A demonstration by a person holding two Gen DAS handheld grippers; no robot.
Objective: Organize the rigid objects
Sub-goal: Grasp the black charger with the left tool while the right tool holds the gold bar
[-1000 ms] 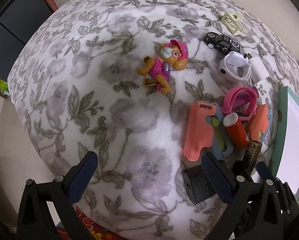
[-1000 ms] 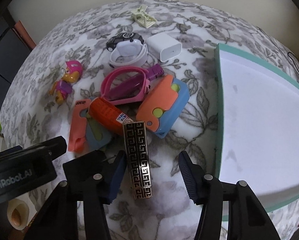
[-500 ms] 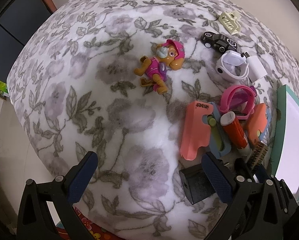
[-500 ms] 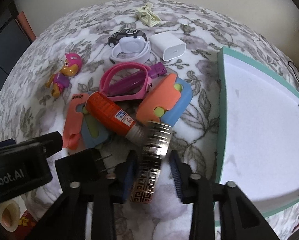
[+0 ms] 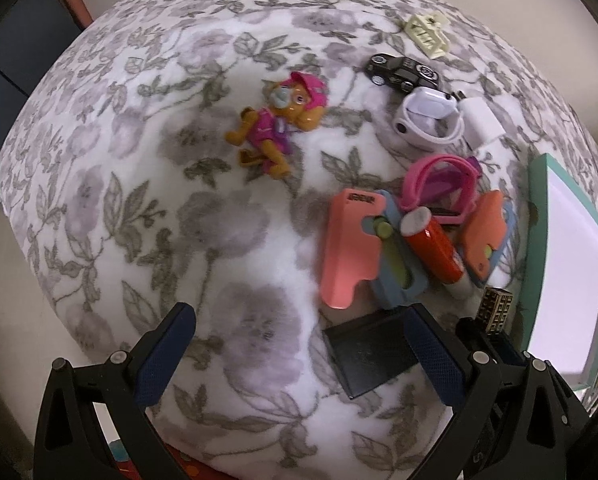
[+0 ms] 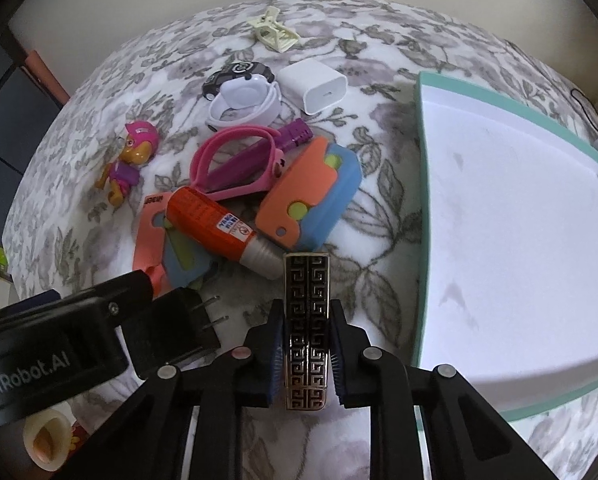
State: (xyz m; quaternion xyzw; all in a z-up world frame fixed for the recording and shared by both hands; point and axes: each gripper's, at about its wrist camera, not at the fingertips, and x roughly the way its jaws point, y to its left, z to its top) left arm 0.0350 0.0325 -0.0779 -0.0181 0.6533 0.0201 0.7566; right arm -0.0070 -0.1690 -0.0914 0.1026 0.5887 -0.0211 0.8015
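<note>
My right gripper holds a black-and-gold patterned bar. Its jaws are closing and the pads press the bar's two long sides. The bar's tip also shows in the left wrist view. A teal-rimmed white tray lies just right of it. My left gripper hangs open over the floral blanket, pointing down. A black plug adapter lies by its right finger, untouched. Ahead sits a pile: an orange glue tube, orange-and-blue plastic pieces and a pink band.
Farther back lie a pink pup figure, a black toy car, a white watch band, a white charger cube and a cream clip. The blanket drops off at the left and near edges.
The right gripper's fingers came together on the patterned bar, which lay loose between them before and now points straight ahead. The left gripper barely moved.
</note>
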